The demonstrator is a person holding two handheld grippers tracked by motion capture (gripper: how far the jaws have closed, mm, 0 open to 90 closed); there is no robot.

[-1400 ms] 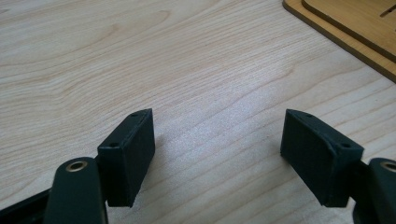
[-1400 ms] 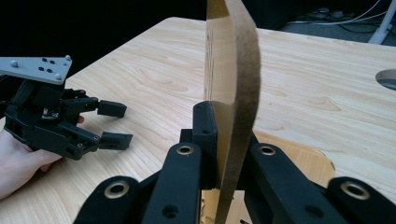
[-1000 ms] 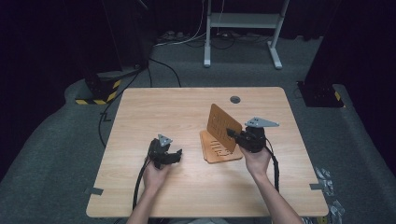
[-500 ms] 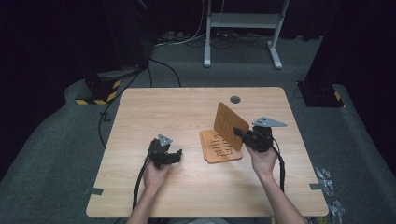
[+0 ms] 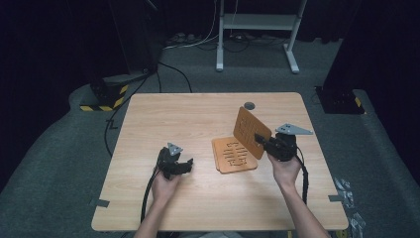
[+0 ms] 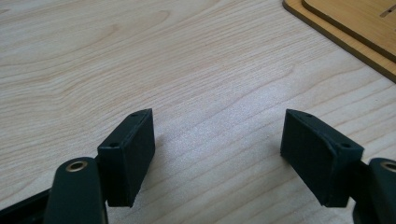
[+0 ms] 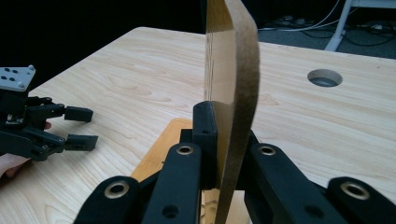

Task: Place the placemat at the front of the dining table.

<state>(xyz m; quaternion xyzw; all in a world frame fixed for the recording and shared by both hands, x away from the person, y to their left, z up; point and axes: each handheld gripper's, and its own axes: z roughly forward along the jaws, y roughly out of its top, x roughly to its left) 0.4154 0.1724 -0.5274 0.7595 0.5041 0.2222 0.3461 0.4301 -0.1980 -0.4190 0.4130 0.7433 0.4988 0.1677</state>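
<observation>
A thin brown wooden panel (image 5: 251, 131) with slots stands on edge in the air, and my right gripper (image 5: 261, 140) is shut on its lower edge. The right gripper view looks along this panel (image 7: 233, 70), clamped between the two black jaws of the right gripper (image 7: 226, 140). Under it another slotted wooden board (image 5: 233, 155) lies flat on the table (image 5: 198, 119). At the left, my left gripper (image 5: 189, 165) rests near the table, open, with bare wood between its jaws. The left gripper (image 6: 219, 144) has the flat board's corner (image 6: 345, 28) at its upper right.
A round cable hole (image 5: 249, 105) sits in the table near the far edge. The left gripper (image 7: 79, 126) appears far left in the right gripper view. Black cables trail from both grippers toward the near edge. Dark floor with a white stand (image 5: 257, 22) lies beyond.
My right gripper has carried the upright panel to the right and slightly toward the far side, away from above the flat board. The left gripper has stayed put.
</observation>
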